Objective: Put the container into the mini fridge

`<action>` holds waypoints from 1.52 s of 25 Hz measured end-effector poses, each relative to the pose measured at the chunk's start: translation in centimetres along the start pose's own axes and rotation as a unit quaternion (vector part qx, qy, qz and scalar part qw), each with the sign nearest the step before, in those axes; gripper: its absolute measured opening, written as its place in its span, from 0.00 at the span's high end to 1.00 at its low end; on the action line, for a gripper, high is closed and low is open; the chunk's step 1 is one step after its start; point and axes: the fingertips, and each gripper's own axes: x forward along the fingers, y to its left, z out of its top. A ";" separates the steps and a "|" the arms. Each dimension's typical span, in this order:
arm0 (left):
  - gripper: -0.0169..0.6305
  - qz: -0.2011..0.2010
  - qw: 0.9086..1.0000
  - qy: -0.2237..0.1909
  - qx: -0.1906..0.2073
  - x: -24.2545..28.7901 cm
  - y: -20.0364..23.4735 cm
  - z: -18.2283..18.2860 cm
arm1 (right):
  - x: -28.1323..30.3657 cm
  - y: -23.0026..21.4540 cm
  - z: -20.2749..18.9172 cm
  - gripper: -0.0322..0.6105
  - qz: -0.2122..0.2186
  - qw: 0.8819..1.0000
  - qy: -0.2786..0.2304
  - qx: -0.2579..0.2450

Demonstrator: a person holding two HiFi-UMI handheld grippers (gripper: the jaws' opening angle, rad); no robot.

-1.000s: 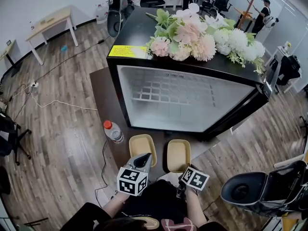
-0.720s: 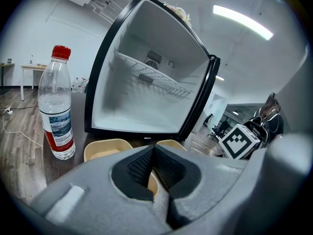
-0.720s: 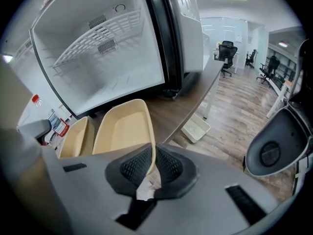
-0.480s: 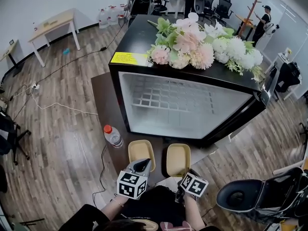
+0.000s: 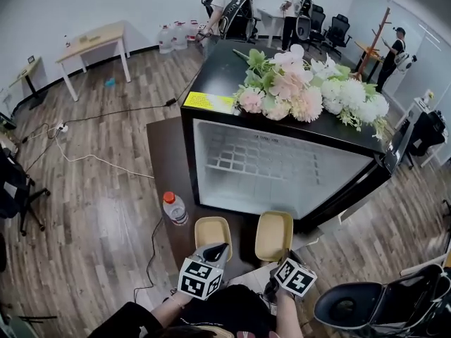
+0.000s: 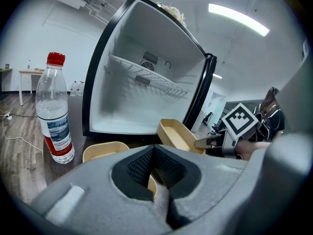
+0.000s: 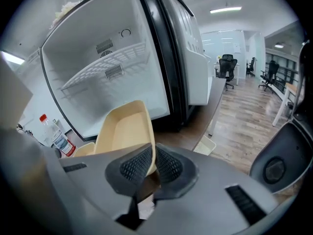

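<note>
Right claw [image 7: 152,156] clamps the tilted right container [image 7: 122,131] by its near rim. Level it, then pass it above the mini fridge [image 7: 98,82] sill.

Bright, even office light falls from ceiling strips [image 6: 238,19]. Fisheye lenses bend every edge; dark corners ring both gripper views.
</note>
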 end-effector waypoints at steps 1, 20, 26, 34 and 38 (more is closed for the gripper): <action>0.96 0.000 1.000 -0.001 -0.001 0.0 -0.1 0.0 | 0.1 -0.1 0.5 0.90 -0.002 1.000 -0.002 -0.003; 0.96 0.026 1.000 -0.015 -0.006 -0.5 1.4 0.3 | 3.5 1.4 7.2 0.90 -0.027 0.999 -0.029 -0.009; 0.96 0.034 0.999 -0.014 -0.008 -0.3 1.8 0.2 | 5.1 1.6 8.9 0.90 -0.036 0.999 -0.031 -0.008; 0.96 0.046 0.999 -0.012 -0.015 0.1 2.5 0.3 | 7.3 2.0 10.9 0.90 -0.050 0.998 -0.033 -0.015; 0.96 0.056 0.998 -0.017 -0.016 0.1 2.9 0.4 | 8.3 1.8 11.6 0.90 -0.059 0.998 -0.029 -0.012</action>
